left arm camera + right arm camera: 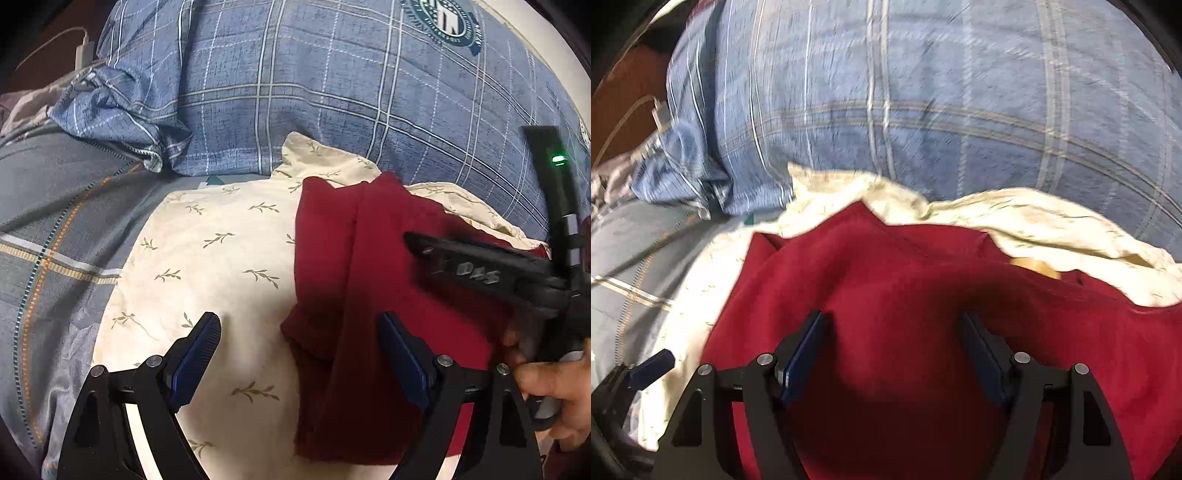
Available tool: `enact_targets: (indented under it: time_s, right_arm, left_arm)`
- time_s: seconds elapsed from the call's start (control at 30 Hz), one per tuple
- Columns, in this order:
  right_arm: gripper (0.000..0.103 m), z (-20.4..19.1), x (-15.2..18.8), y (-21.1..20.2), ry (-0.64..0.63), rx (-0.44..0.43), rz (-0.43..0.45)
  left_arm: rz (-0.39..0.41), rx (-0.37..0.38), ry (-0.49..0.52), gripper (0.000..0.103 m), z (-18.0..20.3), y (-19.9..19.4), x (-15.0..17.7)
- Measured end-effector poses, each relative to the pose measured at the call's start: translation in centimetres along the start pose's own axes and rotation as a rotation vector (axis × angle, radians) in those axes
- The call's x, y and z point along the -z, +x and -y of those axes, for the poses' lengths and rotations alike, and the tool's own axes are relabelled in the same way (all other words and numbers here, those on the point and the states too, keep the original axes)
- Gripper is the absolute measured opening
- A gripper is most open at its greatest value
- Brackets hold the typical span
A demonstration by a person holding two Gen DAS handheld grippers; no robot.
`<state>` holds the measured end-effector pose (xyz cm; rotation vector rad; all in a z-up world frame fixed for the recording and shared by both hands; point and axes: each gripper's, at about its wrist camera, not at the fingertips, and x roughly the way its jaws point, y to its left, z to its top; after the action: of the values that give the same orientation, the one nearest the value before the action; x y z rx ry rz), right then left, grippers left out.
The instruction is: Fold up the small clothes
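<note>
The red garment (351,295) lies on a cream leaf-print cloth (207,258), in the centre-right of the left wrist frame. It is partly folded, with one lengthwise ridge running from upper centre to lower centre.

Left tool (299,354): the jaws stand apart and hold nothing. The left finger is over the cream cloth; the right finger (402,358) is over the garment. The garment's left edge falls between the two fingers.

Right tool (892,354): the jaws stand apart and hold nothing. In the right wrist frame, the garment (905,280) fills the centre and the lower right, and both fingers are over it. This frame is motion-blurred, so contact between the fingertips and the fabric cannot be confirmed.

In the left wrist frame, the right tool (480,273) enters from the right edge, above the garment's right half, with the right hand (554,391) gripping it at lower right.

A blue plaid pillow (332,81) occupies the upper part of both frames, behind the cream cloth. A grey bedsheet (48,229) is at the left.
</note>
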<state>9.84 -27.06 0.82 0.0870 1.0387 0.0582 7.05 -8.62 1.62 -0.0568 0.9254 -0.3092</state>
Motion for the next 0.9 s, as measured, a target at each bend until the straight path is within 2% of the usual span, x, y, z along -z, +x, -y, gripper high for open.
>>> enact_targets:
  time_s: [0.07, 0.23, 0.33, 0.43, 0.57, 0.63, 0.77, 0.83, 0.9]
  right_arm:
    - [0.082, -0.1, -0.2, 0.4, 0.002, 0.0, 0.003]
    - [0.08, 0.6, -0.4, -0.6, 0.033, -0.036, -0.032]
    - [0.081, 0.4, -0.2, -1.5, 0.047, -0.05, -0.025]
    - [0.081, -1.0, -0.3, -2.7, 0.047, -0.127, -0.023]
    - [0.081, -2.2, -0.7, -3.0, 0.034, -0.186, -0.041]
    - [0.081, -2.3, -1.1, -2.5, 0.062, -0.221, -0.05]
    - [0.09, -1.8, -2.0, -1.3, 0.151, -0.267, -0.092]
    - [0.092, -1.7, -2.6, -0.9, 0.169, -0.275, -0.117]
    - [0.093, -1.7, -3.1, -0.6, 0.183, -0.251, -0.139]
  left_arm:
    - [-0.004, 0.0, -0.006, 0.087, -0.1, 0.3, -0.2]
    - [-0.005, 0.003, -0.009, 0.087, -0.1, 0.2, -0.2]
    - [-0.005, 0.006, -0.013, 0.087, -0.3, 0.1, -0.1]
    - [-0.003, 0.014, -0.024, 0.087, -0.5, -0.1, 0.0]
    - [-0.002, 0.032, -0.062, 0.087, -1.9, -0.5, 0.0]
    - [-0.023, 0.067, -0.098, 0.087, -2.9, -0.3, 0.0]
    - [-0.053, 0.133, -0.129, 0.087, -3.5, 0.3, 0.1]
    - [-0.072, 0.177, -0.147, 0.088, -3.4, 0.8, 0.1]
    - [-0.053, 0.203, -0.154, 0.089, -3.2, 0.9, -0.1]
